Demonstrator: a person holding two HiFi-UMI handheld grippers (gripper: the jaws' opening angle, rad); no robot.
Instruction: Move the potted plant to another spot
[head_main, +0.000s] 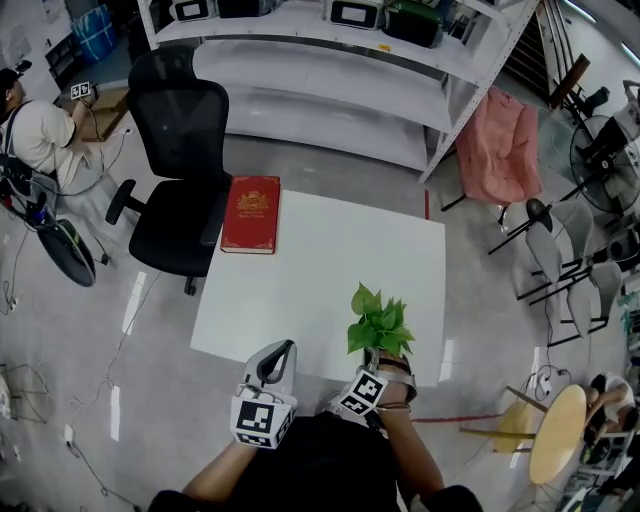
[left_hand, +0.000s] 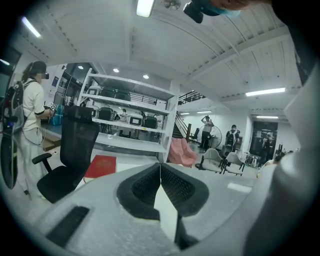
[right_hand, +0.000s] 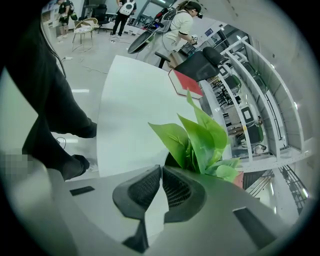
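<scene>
**Q:** What is seen nearest the camera?

**A:** The left hand-held gripper (head_main: 286, 348) is held at the near edge of the white tabletop (head_main: 320, 270). Its jaws are pressed together, and nothing is caught between them.

**Q:** And on the other side?

**A:** Just beside it, the right hand-held gripper (right_hand: 161, 167) is closed to a narrow slit on the dark rim of the potted plant (right_hand: 200, 135). The plant is seen at the tabletop's near edge, towards the right corner, with its green leaves upright.

**Q:** What is shown farther off?

**A:** A red book (head_main: 251, 214) is laid flat at the far left corner, well apart from the plant. Beyond it a black office chair (head_main: 180, 150) is drawn up, and white shelving (head_main: 330, 60) is ranged behind.
</scene>
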